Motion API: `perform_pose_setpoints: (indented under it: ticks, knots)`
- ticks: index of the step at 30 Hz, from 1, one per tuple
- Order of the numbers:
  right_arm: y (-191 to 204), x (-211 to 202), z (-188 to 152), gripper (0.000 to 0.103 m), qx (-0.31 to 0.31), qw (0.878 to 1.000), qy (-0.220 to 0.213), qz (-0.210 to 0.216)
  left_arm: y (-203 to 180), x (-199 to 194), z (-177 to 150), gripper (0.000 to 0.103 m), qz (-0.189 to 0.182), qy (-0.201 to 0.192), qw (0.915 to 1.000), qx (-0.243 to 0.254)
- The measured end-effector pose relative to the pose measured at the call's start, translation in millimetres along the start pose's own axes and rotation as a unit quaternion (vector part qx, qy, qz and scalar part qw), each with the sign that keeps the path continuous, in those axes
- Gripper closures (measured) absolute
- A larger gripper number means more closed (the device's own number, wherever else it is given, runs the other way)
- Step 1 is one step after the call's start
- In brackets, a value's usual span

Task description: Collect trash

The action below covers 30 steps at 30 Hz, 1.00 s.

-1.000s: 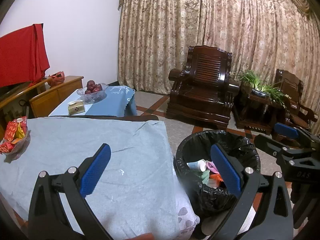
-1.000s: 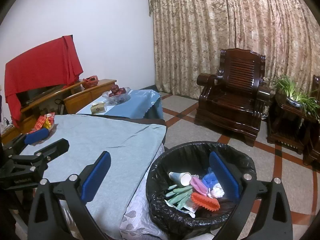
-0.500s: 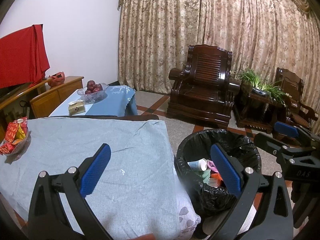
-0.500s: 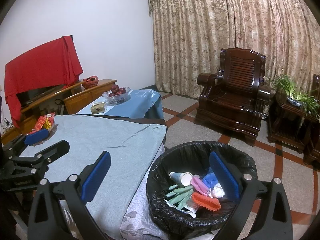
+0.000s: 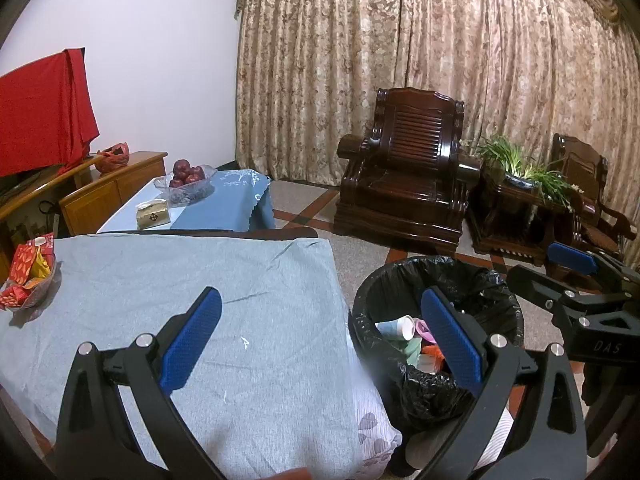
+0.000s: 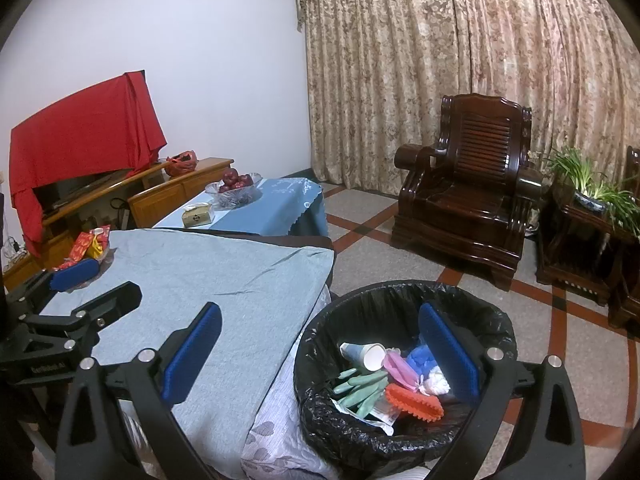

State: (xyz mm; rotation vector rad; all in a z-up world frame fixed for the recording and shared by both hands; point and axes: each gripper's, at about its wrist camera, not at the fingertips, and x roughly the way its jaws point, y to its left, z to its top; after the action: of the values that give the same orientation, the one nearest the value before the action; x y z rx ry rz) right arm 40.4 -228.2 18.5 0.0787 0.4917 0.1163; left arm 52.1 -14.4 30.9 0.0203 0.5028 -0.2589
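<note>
Trash (image 6: 384,376) is lying inside the black-lined bin (image 6: 404,292) off the table's (image 5: 168,276) right edge; I am holding both grippers (image 5: 316,340) (image 6: 318,350) spread and empty, scanning the cloth for leftovers.

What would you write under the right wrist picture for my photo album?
Open right gripper above a black-lined trash bin holding a paper cup, green gloves and an orange scrubber, beside the cloth-covered table.

The bin (image 6: 404,364) stands on the floor just beside the desk (image 6: 208,280), at its 3 o'clock side. In the bin lie a paper cup (image 6: 366,354), a glove (image 6: 360,390) and a brush (image 6: 414,398). A snack bowl (image 5: 30,280) sits on the desk at 9 o'clock. The armchair (image 6: 468,192) stands at 1 o'clock, beyond the bin.
</note>
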Motion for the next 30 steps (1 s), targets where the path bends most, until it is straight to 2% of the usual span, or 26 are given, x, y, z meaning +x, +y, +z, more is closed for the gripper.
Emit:
perform_pose_setpoints:
  ticks: [30]
  knots:
    - [-1.0, -1.1, 0.9, 0.006, 0.002, 1.0, 0.001, 0.0, 3.1, 0.9, -6.3, 0.006, -0.002, 0.005, 1.0, 0.002]
